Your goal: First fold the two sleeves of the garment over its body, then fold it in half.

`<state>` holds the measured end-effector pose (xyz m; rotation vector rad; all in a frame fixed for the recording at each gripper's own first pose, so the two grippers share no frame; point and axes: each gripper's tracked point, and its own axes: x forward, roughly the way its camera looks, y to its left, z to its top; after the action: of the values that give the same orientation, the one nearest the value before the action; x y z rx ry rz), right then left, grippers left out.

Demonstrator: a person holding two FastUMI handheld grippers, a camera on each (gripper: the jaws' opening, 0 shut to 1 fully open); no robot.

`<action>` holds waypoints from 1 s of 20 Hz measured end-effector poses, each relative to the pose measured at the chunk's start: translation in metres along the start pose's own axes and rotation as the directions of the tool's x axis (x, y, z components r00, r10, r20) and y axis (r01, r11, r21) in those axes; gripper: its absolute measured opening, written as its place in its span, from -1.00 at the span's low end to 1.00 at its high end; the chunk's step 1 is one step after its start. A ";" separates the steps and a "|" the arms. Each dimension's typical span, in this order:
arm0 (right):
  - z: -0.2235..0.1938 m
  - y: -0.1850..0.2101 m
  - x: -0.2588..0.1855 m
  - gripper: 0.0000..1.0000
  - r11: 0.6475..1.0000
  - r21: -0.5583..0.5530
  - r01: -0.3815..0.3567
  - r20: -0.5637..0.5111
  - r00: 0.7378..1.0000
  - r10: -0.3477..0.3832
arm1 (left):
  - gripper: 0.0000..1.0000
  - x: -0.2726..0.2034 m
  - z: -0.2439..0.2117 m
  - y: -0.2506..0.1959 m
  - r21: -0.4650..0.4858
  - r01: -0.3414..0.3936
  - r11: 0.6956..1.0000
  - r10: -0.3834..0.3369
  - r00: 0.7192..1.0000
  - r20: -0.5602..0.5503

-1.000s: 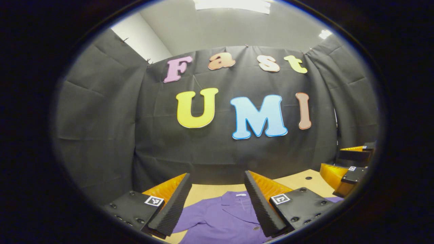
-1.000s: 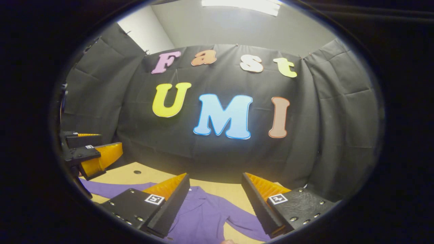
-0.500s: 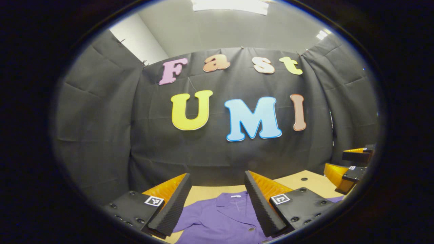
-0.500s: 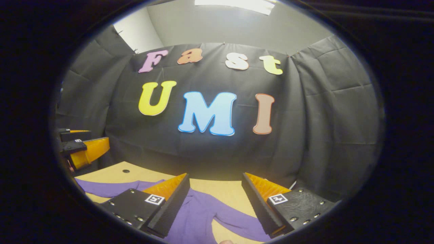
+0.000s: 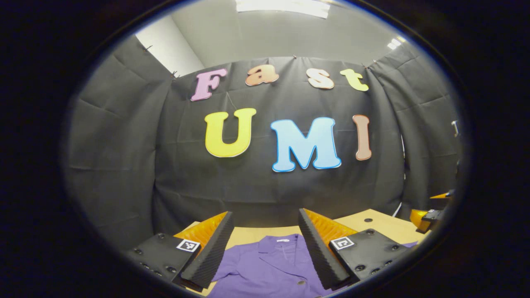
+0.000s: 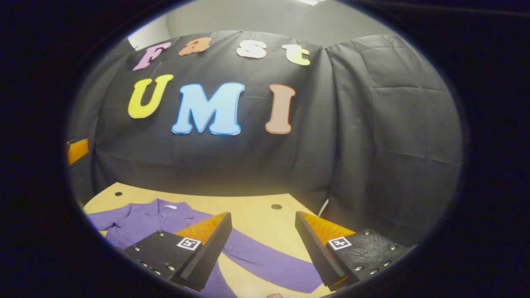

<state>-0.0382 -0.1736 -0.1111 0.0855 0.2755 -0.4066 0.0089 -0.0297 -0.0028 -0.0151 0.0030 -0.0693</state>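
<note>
Jaws of both grippers stand wide apart and hold nothing: the left gripper (image 5: 265,244) hangs above the collar end of the purple garment (image 5: 271,267), and the right gripper (image 6: 263,244) hangs above the long sleeve (image 6: 269,260) that stretches out from the body toward the near right edge of the counter (image 6: 252,209).

The garment lies flat on the counter, collar toward the booth's back wall, with a button showing low on the front in the left gripper view. Its sleeve on the right-hand side still runs straight out across the bare wood, so no fold looks to have been made yet.

Over the last second the right gripper has swung to its right and tipped downward. A second ago its view faced the back wall squarely, with the garment's body under its fingers; now the wall has slid to the left and much more counter and sleeve lie in front of it. The left gripper has barely moved, and in its view the other gripper (image 5: 430,215) has drifted out to the far right edge.

My reading is that the right gripper is lining up on that sleeve for the first fold. A grasp near the cuff would probably carry it over the body most cleanly, though the cuff itself is partly cut off at the bottom of the view.
</note>
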 end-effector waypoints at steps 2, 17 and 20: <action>-0.020 -0.017 0.009 0.91 0.999 0.014 0.043 -0.052 0.998 -0.043 | 0.97 0.003 -0.001 0.003 0.007 -0.009 1.000 0.009 1.000 -0.005; -0.170 -0.095 0.015 0.92 0.951 0.118 0.285 -0.448 0.870 -0.205 | 0.96 0.013 -0.003 0.003 0.018 -0.014 1.000 0.014 1.000 -0.024; -0.195 -0.107 0.015 0.92 0.935 0.123 0.332 -0.506 0.831 -0.229 | 0.97 0.010 -0.003 0.005 0.015 -0.022 1.000 0.023 0.999 -0.029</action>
<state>-0.1160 -0.2507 -0.3052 0.3590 0.7519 -0.7105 0.0192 -0.0256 -0.0055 0.0006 0.0314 -0.0468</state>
